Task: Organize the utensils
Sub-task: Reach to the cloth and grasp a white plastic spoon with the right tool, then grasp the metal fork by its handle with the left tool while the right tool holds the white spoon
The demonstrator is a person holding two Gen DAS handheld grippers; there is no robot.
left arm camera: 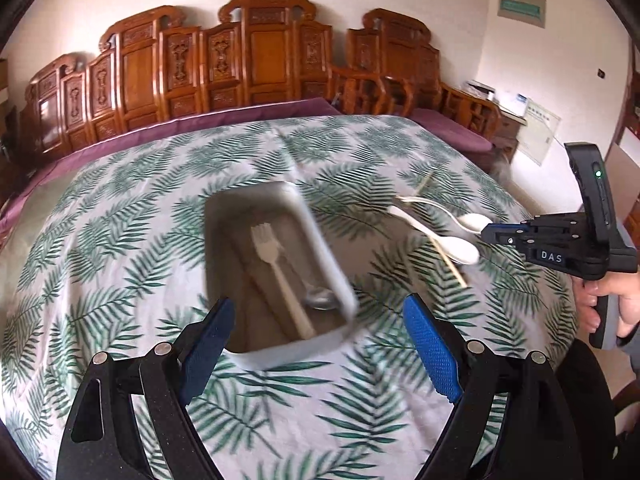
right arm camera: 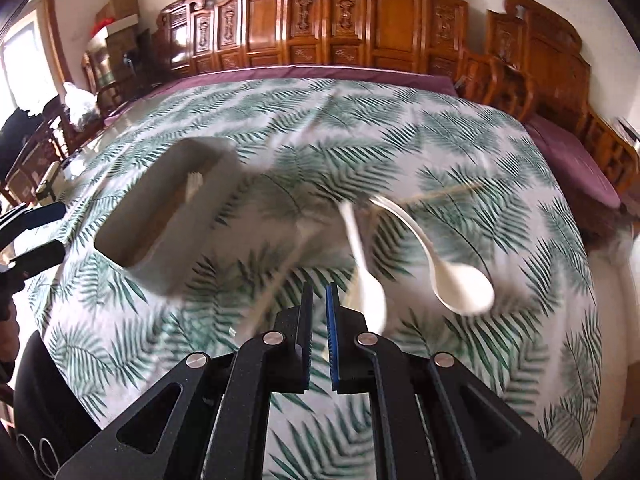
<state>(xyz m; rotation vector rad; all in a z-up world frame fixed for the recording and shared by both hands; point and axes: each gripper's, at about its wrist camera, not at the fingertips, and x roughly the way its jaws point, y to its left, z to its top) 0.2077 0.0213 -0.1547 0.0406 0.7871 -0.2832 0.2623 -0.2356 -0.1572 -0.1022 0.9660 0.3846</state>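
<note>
A white rectangular tray (left arm camera: 334,272) lies mid-table with a white fork (left arm camera: 276,264) and a metal spoon (left arm camera: 320,299) inside. My left gripper (left arm camera: 316,312) is open, its blue pads standing wide over the tray's near end with nothing between them. To the right, two white spoons (left arm camera: 460,249) (left arm camera: 475,222) and thin wooden chopsticks (left arm camera: 450,258) lie on the cloth. My right gripper (right arm camera: 320,293) is shut and empty, its tip just short of one blurred white spoon (right arm camera: 370,284); the other spoon (right arm camera: 462,290) lies further right. The tray (right arm camera: 160,276) is at its left.
A leaf-patterned cloth (left arm camera: 120,240) covers the round table. Carved wooden benches (left arm camera: 256,52) with purple cushions stand close behind it. A hand (left arm camera: 608,296) holds the right gripper's handle (left arm camera: 560,244) at the table's right edge. The left gripper's fingers (right arm camera: 40,236) show at the far left.
</note>
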